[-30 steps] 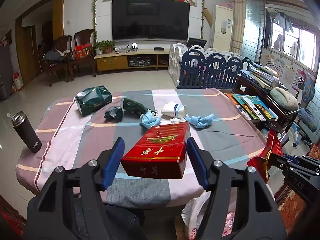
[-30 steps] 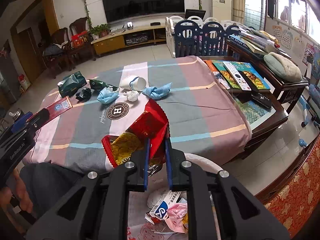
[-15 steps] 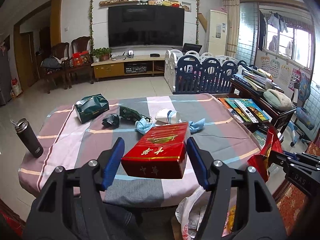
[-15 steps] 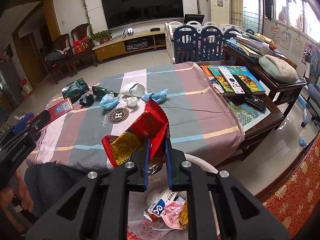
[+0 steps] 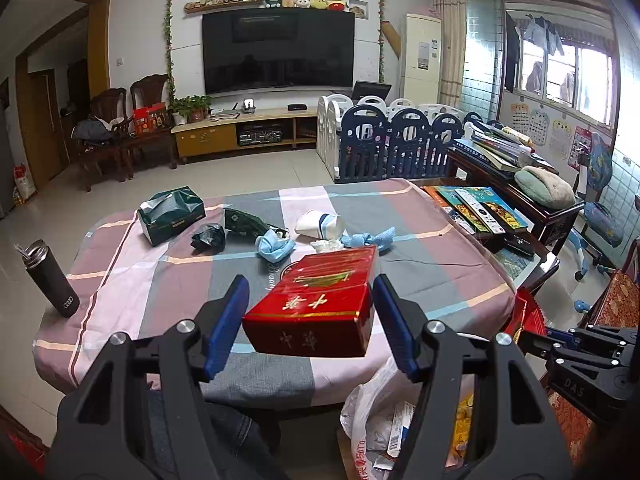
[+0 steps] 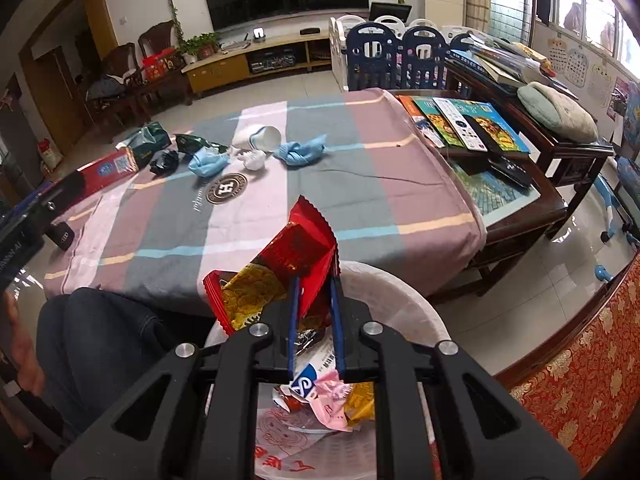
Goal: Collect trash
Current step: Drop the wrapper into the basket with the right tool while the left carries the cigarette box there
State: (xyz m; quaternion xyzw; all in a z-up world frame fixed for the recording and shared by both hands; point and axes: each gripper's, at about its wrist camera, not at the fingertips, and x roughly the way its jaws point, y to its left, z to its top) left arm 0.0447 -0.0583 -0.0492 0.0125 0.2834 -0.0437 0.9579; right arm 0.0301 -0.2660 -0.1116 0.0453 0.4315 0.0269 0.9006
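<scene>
My left gripper (image 5: 310,300) is shut on a red carton (image 5: 316,304) and holds it in the air above the table's near edge. The carton also shows in the right wrist view (image 6: 108,170). My right gripper (image 6: 314,284) is shut on a red snack wrapper (image 6: 296,252), held over a white bin (image 6: 404,300) lined with a bag of wrappers. On the striped tablecloth (image 5: 168,280) lie a blue mask (image 5: 274,246), a white paper cup (image 5: 320,224), a blue cloth (image 5: 372,239), a white tissue (image 5: 326,245), a black wad (image 5: 208,236) and a green packet (image 5: 244,222).
A green tissue pack (image 5: 172,216) lies at the table's far left. A black flask (image 5: 50,276) stands left of the table. A side table with books and remotes (image 5: 480,208) is on the right. The bin bag (image 5: 384,420) hangs below the table edge. A person's knee (image 6: 92,328) is at left.
Both grippers have risen and drawn back a little from the table, each still holding its item. The bin fills more of the right wrist view.
</scene>
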